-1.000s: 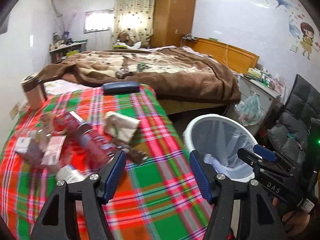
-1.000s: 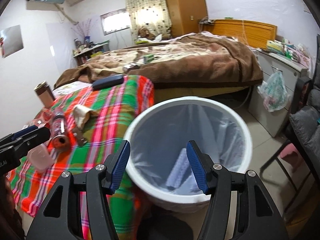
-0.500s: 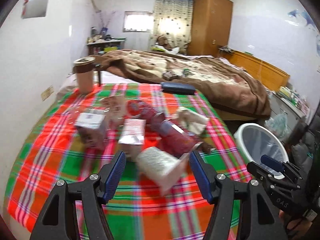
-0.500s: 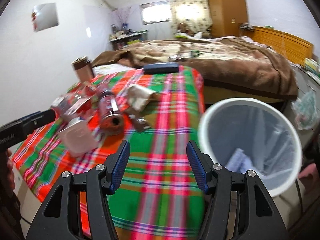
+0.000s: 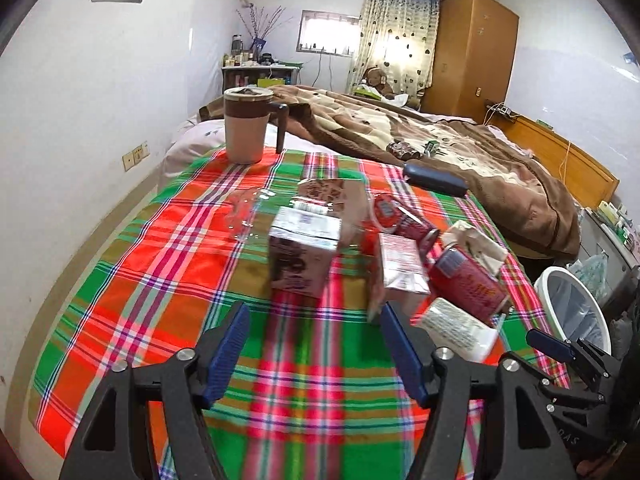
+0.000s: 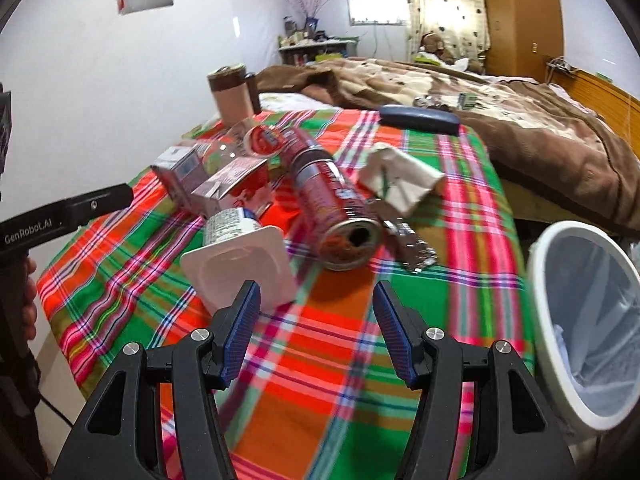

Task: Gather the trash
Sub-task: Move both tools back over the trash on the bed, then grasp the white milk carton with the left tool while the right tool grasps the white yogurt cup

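Note:
Trash lies in a heap on the plaid-covered table (image 5: 168, 272). It includes a brown drink carton (image 5: 300, 252), a red-and-white carton (image 5: 400, 264), a red can (image 6: 336, 204), a white yogurt cup (image 6: 240, 256), a crumpled paper pack (image 6: 400, 180) and a foil wrapper (image 6: 412, 244). My left gripper (image 5: 314, 344) is open and empty just in front of the brown carton. My right gripper (image 6: 316, 320) is open and empty in front of the can and the yogurt cup. The white trash bin (image 6: 588, 320), lined with a clear bag, stands right of the table.
A beige lidded mug (image 5: 244, 128) and a dark blue case (image 5: 434, 178) sit at the table's far end. A clear plastic cup (image 5: 244, 216) lies near the cartons. A bed with a brown blanket (image 5: 460, 152) is behind the table. The wall runs along the left.
Both grippers have swung left, from over the bin to facing the trash on the table. Both stay open and empty.

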A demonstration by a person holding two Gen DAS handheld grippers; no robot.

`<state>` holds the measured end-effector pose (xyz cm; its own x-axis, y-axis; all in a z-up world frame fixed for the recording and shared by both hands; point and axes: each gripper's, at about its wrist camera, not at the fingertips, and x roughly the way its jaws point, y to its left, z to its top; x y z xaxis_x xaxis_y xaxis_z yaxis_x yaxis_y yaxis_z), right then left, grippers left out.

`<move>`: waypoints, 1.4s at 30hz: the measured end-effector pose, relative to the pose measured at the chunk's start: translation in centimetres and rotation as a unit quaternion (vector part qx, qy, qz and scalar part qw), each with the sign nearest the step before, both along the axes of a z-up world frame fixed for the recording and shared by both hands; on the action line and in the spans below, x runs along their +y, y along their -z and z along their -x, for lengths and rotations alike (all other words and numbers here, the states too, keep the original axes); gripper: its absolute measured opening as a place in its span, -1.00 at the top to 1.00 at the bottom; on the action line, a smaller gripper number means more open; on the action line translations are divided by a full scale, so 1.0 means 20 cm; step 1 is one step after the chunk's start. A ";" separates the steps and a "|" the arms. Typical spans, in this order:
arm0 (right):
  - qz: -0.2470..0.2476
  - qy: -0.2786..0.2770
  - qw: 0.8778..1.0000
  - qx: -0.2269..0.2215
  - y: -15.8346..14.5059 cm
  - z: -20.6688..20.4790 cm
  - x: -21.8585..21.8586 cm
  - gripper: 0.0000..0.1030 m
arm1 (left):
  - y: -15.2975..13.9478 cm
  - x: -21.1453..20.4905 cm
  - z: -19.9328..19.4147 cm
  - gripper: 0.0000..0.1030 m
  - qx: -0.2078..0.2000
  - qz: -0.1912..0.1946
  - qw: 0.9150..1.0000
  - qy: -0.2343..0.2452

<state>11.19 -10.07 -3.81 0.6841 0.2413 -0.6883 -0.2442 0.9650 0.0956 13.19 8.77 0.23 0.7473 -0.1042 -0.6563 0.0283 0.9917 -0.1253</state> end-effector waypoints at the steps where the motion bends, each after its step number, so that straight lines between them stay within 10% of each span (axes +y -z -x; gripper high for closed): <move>1: 0.002 -0.002 1.000 0.001 0.00 -0.01 0.02 -0.17 | 0.01 0.02 -0.02 -0.46 0.002 0.005 1.000 -0.002; 20: -0.013 -0.024 0.999 0.034 0.04 -0.13 0.12 -0.15 | 0.11 0.04 -0.39 -0.48 0.028 -0.007 0.999 0.014; 42: -0.040 -0.035 0.998 0.044 0.06 -0.16 0.11 0.75 | 0.15 0.01 -0.49 -0.09 0.025 -0.024 0.999 0.015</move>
